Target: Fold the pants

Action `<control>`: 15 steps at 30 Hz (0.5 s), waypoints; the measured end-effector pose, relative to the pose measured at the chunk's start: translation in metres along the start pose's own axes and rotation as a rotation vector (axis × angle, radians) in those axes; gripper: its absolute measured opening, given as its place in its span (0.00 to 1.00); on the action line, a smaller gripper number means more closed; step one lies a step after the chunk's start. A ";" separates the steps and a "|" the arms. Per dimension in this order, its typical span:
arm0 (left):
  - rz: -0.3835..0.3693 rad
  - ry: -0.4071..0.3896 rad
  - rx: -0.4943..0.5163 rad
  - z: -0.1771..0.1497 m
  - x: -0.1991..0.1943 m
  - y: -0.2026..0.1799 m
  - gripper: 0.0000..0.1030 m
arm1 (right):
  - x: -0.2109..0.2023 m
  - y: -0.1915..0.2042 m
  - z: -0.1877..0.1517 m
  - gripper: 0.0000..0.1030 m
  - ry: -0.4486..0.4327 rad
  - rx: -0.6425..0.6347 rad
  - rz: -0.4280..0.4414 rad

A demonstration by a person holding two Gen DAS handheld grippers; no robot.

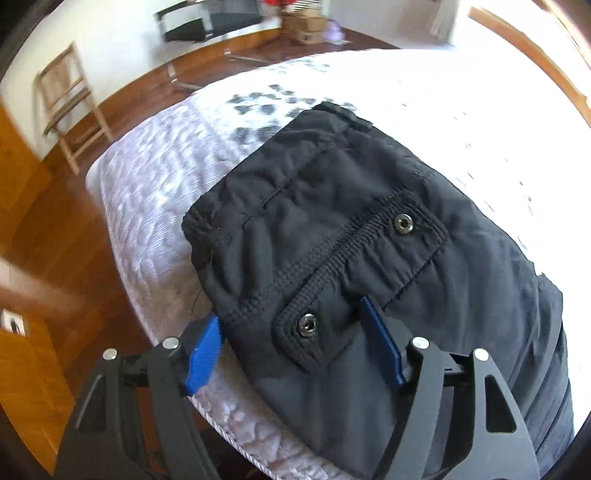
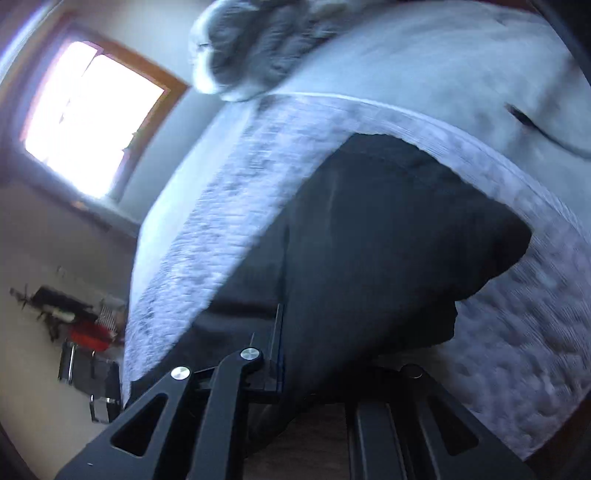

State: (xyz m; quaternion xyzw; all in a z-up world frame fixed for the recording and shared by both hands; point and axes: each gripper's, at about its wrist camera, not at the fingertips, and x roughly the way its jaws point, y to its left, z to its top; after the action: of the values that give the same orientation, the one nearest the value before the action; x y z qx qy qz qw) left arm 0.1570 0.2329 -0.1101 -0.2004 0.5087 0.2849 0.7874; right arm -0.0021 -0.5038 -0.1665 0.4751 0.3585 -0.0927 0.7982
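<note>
Black pants (image 1: 351, 236) lie on a bed, waistband end toward me, with two metal snaps on pocket flaps. My left gripper (image 1: 295, 343) is open; its blue fingers (image 1: 205, 354) straddle the near corner of the pants, one off the fabric edge, one on top. In the right wrist view the pants (image 2: 388, 240) hang dark over the bed edge. My right gripper (image 2: 332, 354) is draped by the fabric; only its left finger (image 2: 275, 350) shows, pressed against the cloth.
The bed (image 1: 159, 206) has a white quilted cover with a grey pattern. A wooden chair (image 1: 66, 107) and black chair (image 1: 207, 22) stand on the wood floor. A grey blanket (image 2: 255, 40) lies on the bed. A bright window (image 2: 92, 118) is on the left.
</note>
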 end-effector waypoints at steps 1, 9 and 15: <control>-0.023 -0.005 0.031 -0.001 -0.004 -0.004 0.68 | -0.002 -0.015 -0.003 0.09 -0.005 0.035 0.009; -0.247 0.092 -0.039 0.005 0.014 0.038 0.51 | -0.007 -0.046 -0.021 0.09 -0.032 0.115 0.034; -0.383 0.054 -0.203 0.009 0.012 0.089 0.55 | -0.002 -0.034 -0.015 0.09 -0.027 0.090 0.011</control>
State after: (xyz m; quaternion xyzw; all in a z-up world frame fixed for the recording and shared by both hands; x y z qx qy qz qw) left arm 0.1097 0.3087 -0.1198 -0.3792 0.4511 0.1743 0.7889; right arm -0.0274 -0.5097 -0.1927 0.5112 0.3404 -0.1110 0.7813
